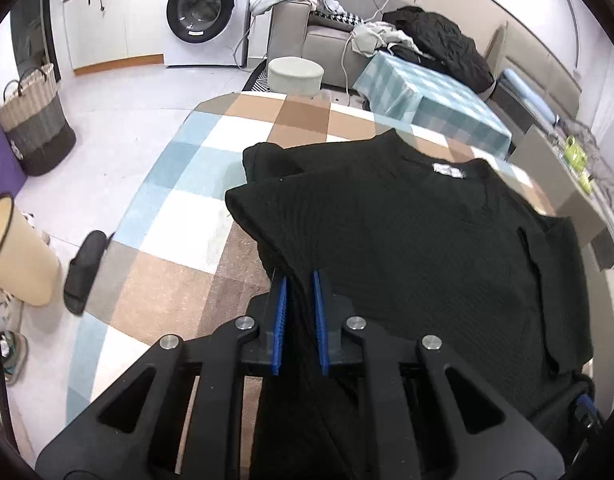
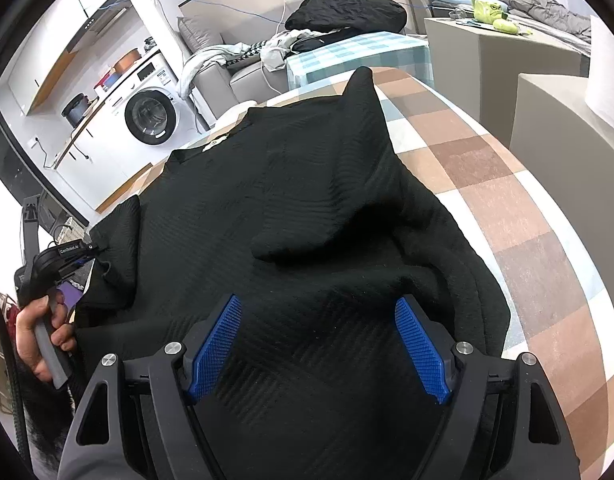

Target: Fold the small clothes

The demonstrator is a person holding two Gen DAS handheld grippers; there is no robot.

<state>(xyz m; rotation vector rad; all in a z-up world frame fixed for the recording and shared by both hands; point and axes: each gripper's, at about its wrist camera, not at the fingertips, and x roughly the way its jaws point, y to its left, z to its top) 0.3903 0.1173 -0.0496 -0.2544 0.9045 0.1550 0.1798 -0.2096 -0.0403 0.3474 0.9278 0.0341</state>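
Pinching the black sweater [image 1: 407, 232] hem, the left gripper [image 1: 299, 280] jaws grip tight; right gripper [image 2: 319, 308] jaws gape wide, holding nothing.

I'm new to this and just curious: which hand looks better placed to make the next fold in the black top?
Probably the left. Its tongs are already pinched on a fold of the top at its side edge, ready to carry it over. The right tongs hang open above the cloth, gripping nothing.

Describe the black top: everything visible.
The black top is a ribbed knit with a white neck label. It lies spread on the checked tablecloth, rumpled, one sleeve folded inward. The left gripper is shut on a pinch of its edge; the right gripper is open over its hem.
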